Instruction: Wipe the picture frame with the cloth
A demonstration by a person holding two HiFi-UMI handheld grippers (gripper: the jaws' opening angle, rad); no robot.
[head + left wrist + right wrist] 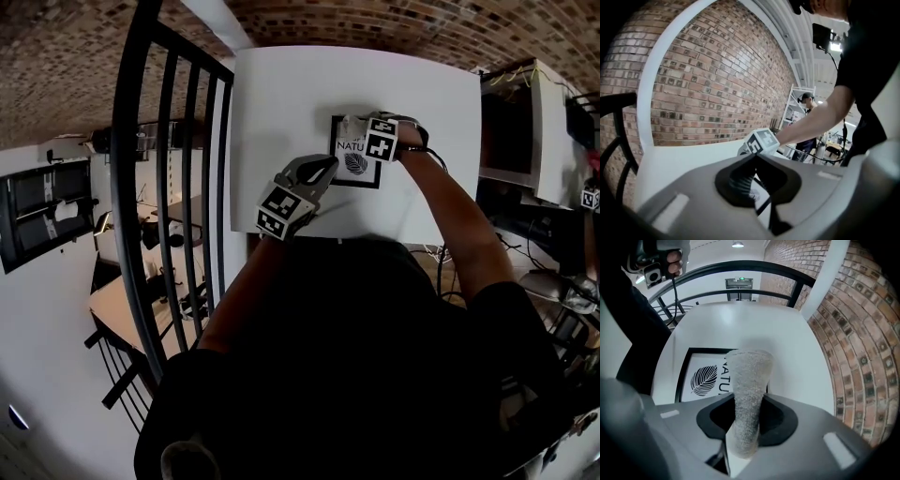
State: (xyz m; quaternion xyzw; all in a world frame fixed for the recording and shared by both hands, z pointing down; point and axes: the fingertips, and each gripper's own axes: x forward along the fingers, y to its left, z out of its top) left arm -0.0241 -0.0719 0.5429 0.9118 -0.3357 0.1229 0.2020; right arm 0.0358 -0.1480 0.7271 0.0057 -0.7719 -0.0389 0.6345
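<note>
While the picture frame (356,161) lies flat on the white table (281,103) with its long axis running away from the person (print upright to them), the left gripper (326,169) meets its left edge. Left gripper view: jaws look pressed onto that edge. Right gripper view: the right gripper (747,427) pinches the rolled cloth (747,380) over the frame.

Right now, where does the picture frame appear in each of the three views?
Head view: the picture frame lies upper centre, flat on the table.
Left gripper view: only a thin dark-edged sliver low centre, probably the frame.
Right gripper view: left of centre, partly behind the cloth, leaf print showing.
Shared landmark: the white table beneath it.
</note>
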